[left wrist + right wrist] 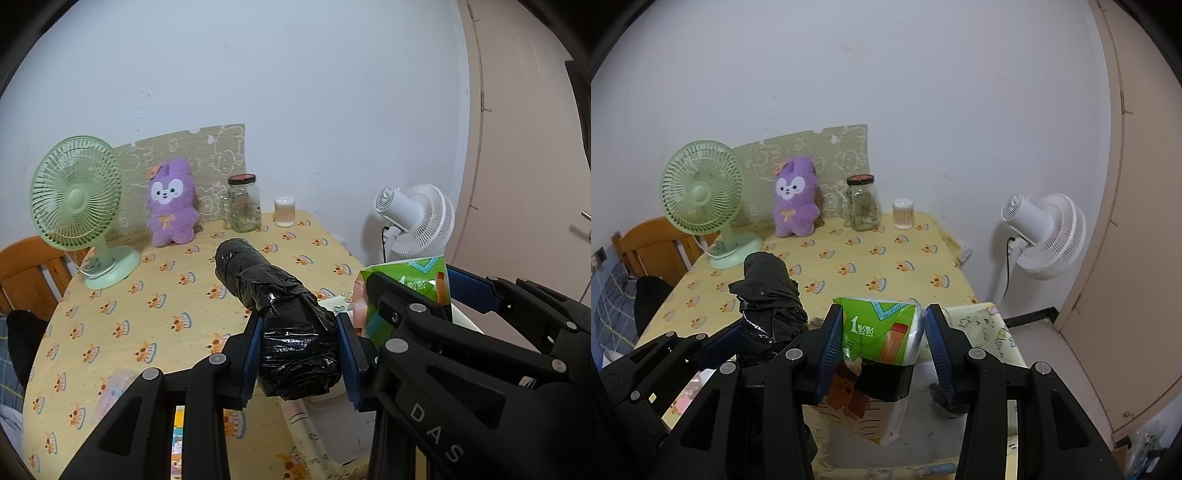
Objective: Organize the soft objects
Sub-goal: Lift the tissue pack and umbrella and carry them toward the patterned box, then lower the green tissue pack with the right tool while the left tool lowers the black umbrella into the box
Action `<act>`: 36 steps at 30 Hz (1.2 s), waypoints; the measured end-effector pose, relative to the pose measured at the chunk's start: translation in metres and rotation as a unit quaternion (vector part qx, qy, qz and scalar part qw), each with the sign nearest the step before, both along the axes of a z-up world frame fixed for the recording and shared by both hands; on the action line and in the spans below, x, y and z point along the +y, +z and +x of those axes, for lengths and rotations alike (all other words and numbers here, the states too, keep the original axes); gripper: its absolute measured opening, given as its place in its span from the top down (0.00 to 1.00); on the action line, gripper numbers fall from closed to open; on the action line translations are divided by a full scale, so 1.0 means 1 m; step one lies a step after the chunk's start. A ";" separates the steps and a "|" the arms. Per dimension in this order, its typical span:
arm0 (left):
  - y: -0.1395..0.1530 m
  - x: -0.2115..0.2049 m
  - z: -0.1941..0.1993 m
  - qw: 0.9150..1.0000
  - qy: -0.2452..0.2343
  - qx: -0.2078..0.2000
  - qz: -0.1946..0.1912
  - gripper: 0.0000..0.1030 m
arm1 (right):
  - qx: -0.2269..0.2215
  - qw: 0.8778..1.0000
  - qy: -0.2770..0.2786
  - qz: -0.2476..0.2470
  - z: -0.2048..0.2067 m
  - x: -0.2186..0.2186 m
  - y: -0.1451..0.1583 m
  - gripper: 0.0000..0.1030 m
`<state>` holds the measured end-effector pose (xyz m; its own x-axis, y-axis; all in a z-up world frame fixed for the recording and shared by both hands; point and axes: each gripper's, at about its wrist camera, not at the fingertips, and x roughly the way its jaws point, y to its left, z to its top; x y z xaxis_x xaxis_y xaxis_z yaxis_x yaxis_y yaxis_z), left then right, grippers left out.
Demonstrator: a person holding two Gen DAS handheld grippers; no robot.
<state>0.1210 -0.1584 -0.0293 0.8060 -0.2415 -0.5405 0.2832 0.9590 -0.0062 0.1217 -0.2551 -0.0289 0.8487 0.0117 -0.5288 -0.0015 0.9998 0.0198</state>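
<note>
My left gripper (299, 354) is shut on a roll of black plastic bags (280, 317), which sticks out forward over the yellow tablecloth (159, 291). The same black roll (768, 295) shows at the left in the right wrist view. My right gripper (882, 343) is shut on a green tissue pack (882, 332), also visible beside the left gripper as the green pack (406, 291). Both are held above the near end of the table. A purple plush rabbit (171, 203) sits upright at the far side against a patterned board.
A green desk fan (79, 210) stands at the far left, with a glass jar (243, 203) and a cotton-swab tub (284, 210) at the back. A white floor fan (1041, 236) stands right of the table. A wooden chair (653, 243) is at left; a light bin (979, 332) lies below.
</note>
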 end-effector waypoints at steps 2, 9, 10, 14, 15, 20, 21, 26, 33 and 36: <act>-0.002 -0.006 0.002 1.000 -0.005 0.003 0.002 0.62 | 0.002 1.000 -0.006 0.000 0.001 -0.006 -0.003 0.53; -0.010 -0.027 0.006 0.999 -0.030 0.014 0.011 0.62 | 0.007 1.000 -0.025 -0.003 0.004 -0.025 -0.011 0.53; -0.012 -0.030 0.006 0.999 -0.035 0.017 0.015 0.62 | 0.008 1.000 -0.028 -0.004 0.004 -0.027 -0.012 0.53; -0.018 -0.039 0.008 0.998 -0.043 0.026 0.022 0.62 | 0.016 0.999 -0.036 0.003 0.006 -0.037 -0.020 0.53; -0.020 -0.041 0.009 0.998 -0.046 0.029 0.023 0.62 | 0.018 0.999 -0.037 0.005 0.006 -0.039 -0.022 0.53; -0.031 -0.052 0.016 0.996 -0.064 0.056 0.028 0.59 | 0.030 0.999 -0.045 0.007 0.010 -0.050 -0.033 0.53; -0.033 -0.054 0.017 0.995 -0.068 0.064 0.029 0.59 | 0.032 0.998 -0.046 0.007 0.011 -0.051 -0.035 0.53; -0.041 -0.062 0.020 0.993 -0.084 0.078 0.038 0.55 | 0.037 0.998 -0.053 0.004 0.013 -0.058 -0.043 0.53; -0.045 -0.062 0.026 0.992 -0.065 0.091 0.050 0.23 | 0.047 0.997 -0.063 0.004 0.021 -0.065 -0.051 0.54; -0.046 -0.063 0.027 0.992 -0.065 0.095 0.053 0.21 | 0.053 0.996 -0.064 0.004 0.024 -0.066 -0.054 0.53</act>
<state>0.1480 -0.2211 -0.0754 0.6522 -0.2703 -0.7082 0.4086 0.9123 0.0282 0.1456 -0.3213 -0.0834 0.7825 -0.0888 -0.6163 0.1292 0.9914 0.0212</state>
